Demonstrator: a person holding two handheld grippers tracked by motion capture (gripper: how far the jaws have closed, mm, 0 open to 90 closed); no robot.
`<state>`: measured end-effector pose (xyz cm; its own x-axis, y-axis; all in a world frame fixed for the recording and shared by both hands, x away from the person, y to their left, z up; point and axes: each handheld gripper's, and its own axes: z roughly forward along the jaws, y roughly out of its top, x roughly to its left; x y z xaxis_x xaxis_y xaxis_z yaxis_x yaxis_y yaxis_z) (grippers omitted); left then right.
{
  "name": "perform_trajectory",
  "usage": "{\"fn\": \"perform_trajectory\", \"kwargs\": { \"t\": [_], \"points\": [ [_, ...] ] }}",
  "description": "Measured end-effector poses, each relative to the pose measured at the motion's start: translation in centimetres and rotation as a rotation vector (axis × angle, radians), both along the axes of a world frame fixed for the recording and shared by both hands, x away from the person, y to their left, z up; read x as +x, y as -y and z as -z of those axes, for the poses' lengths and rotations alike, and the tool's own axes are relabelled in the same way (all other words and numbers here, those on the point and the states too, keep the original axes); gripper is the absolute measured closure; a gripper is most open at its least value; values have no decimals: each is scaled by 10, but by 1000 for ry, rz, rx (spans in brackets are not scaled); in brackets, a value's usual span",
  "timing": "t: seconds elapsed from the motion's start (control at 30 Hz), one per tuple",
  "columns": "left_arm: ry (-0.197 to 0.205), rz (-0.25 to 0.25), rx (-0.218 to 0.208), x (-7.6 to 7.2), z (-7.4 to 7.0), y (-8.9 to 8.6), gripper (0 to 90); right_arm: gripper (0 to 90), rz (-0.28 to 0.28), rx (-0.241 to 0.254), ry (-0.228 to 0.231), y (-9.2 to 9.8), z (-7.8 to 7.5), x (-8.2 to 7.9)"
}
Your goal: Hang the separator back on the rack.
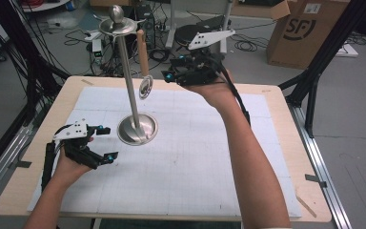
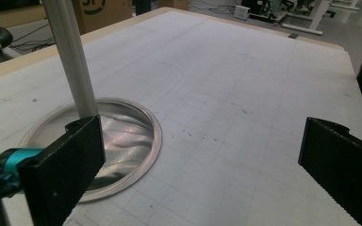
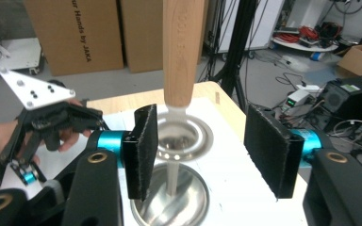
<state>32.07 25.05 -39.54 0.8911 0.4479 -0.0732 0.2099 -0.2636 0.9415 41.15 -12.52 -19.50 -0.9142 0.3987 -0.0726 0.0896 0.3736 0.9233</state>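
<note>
Since hanging free at the far right of the stand [image 1: 128, 86], with its wooden handle [image 1: 143, 57] up against the rim of the stand's top disc [image 1: 117, 26] and its small round metal head [image 1: 146, 87] dangling above the mat [image 1: 195, 157], looks already hung up, that utensil. Appears to be clear of both pads in the right gripper view: handle [image 3: 183, 52] straight ahead and beyond the jaws, not pinched.

Right gripper [image 1: 174, 69]: raised at the far side, just right of the utensil, jaws parted, gripping nothing. Left gripper [image 1: 108, 142]: low at the near left, beside the stand's round base [image 1: 137, 129], jaws spread wide, nothing between them. Same wide gap in the left gripper view [image 2: 198, 160], with the base [image 2: 127, 141] and pole [image 2: 70, 56] just past the left jaw.

Judged done: hanging of the one utensil. Judged left: drawing the right gripper back without brushing the handle and setting it swinging. No other utensil to be seen on the table [image 1: 286, 143], so little or nothing more to hang, as far as can be told.

Readable writing: "SF" on the cardboard box [image 1: 300, 28] at the far right on the floor; "Hands by JAKA" down the side of a carton [image 3: 80, 37] in the right gripper view. Some stamped lettering on the wooden handle, too faint to read.
</note>
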Motion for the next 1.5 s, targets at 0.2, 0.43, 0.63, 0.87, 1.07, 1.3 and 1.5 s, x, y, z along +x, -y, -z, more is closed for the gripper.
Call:
{"fn": "perform_trajectory", "kwargs": {
  "t": [0.2, 0.43, 0.63, 0.87, 1.07, 1.3, 1.5],
  "points": [
    [-7, 5, 4, 0, 1, 1, 17, 421, 28, -2, 19, 22, 1, -8],
    [-5, 3, 1, 0, 0, 0, 17, 408, 56, 9, 23, 45, 11, -16],
    [-6, 6, 4, 0, 0, 0, 17, 402, 73, 24, 30, 59, 17, -20],
    [-2, 4, 2, 0, 0, 0, 17, 389, 77, 26, 20, 66, 21, -26],
    [-3, 4, 4, 0, 0, 0, 17, 373, 84, 34, 17, 71, 26, -31],
    [0, 5, 7, 0, 0, -1, 17, 343, 84, 43, 6, 80, 39, -42],
    [-3, 8, 0, 0, 0, -1, 17, 315, 89, 44, 0, 94, 55, -53]
  ]
}}
